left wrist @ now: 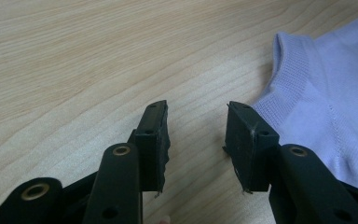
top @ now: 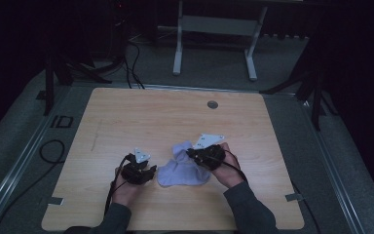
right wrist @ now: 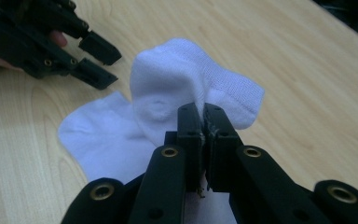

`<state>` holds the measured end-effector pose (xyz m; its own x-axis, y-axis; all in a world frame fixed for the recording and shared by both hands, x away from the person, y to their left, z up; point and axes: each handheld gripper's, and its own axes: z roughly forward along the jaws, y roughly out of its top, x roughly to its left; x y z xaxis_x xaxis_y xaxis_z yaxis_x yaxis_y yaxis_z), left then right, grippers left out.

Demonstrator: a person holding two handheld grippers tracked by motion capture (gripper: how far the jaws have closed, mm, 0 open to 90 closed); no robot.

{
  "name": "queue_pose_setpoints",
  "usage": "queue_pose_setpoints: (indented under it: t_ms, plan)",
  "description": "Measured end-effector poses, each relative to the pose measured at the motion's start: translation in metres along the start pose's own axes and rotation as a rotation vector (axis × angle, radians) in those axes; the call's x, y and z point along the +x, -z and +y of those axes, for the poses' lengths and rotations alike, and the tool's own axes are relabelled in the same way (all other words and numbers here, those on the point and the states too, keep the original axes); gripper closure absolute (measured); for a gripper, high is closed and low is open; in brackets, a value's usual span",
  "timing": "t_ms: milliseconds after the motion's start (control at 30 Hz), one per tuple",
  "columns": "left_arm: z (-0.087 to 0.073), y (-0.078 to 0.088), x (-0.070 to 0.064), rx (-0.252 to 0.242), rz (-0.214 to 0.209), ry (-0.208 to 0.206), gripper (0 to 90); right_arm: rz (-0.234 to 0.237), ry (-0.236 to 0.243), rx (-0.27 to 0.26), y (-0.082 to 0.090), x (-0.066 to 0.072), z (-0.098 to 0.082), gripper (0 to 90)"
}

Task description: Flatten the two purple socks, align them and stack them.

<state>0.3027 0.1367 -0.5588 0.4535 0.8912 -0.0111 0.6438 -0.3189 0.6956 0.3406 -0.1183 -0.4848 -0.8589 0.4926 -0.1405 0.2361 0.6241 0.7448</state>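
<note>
A pale lilac-white sock (top: pixel 182 171) lies on the wooden table (top: pixel 151 117) between my two grippers. My right gripper (right wrist: pixel 203 110) is shut on the sock (right wrist: pixel 177 79). It pinches a fold of the knit and holds that part up in a hump, while the rest stays flat on the wood. In the high view the right gripper (top: pixel 191 154) sits at the sock's upper right. My left gripper (left wrist: pixel 197 110) is open just left of the sock's ribbed cuff (left wrist: pixel 303 60), low over the table, with bare wood between its jaws. It appears as the left gripper (right wrist: pixel 109 66) in the right gripper view.
A small round grommet (top: pixel 213 104) sits near the table's far edge. Cables (top: pixel 53 151) run over the floor at the left, and a desk frame (top: pixel 214 29) stands beyond the table. Bare wood surrounds the sock on all sides.
</note>
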Motion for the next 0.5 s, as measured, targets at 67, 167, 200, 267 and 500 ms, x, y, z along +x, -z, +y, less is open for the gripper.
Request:
queue_pose_setpoints:
  t_ms: [67, 167, 200, 267, 500]
  plan:
    - [0.001, 0.006, -0.001, -0.011, -0.015, 0.001, 60.3, 0.009, -0.005, 0.005, -0.003, 0.002, -0.001, 86.3]
    - [0.001, 0.022, -0.004, -0.054, -0.061, 0.003, 60.3, 0.028, -0.003, -0.001, -0.007, 0.006, -0.004, 86.3]
    - [0.002, 0.025, -0.005, -0.061, -0.073, 0.005, 60.3, 0.033, 0.003, 0.001, -0.009, 0.007, -0.004, 86.3]
    - [0.004, 0.031, -0.007, -0.080, -0.113, 0.010, 60.3, 0.043, 0.007, -0.005, -0.011, 0.009, -0.005, 86.3]
    - [0.017, 0.038, -0.025, -0.106, -0.225, -0.044, 60.2, 0.061, 0.011, -0.002, -0.016, 0.012, -0.010, 86.3]
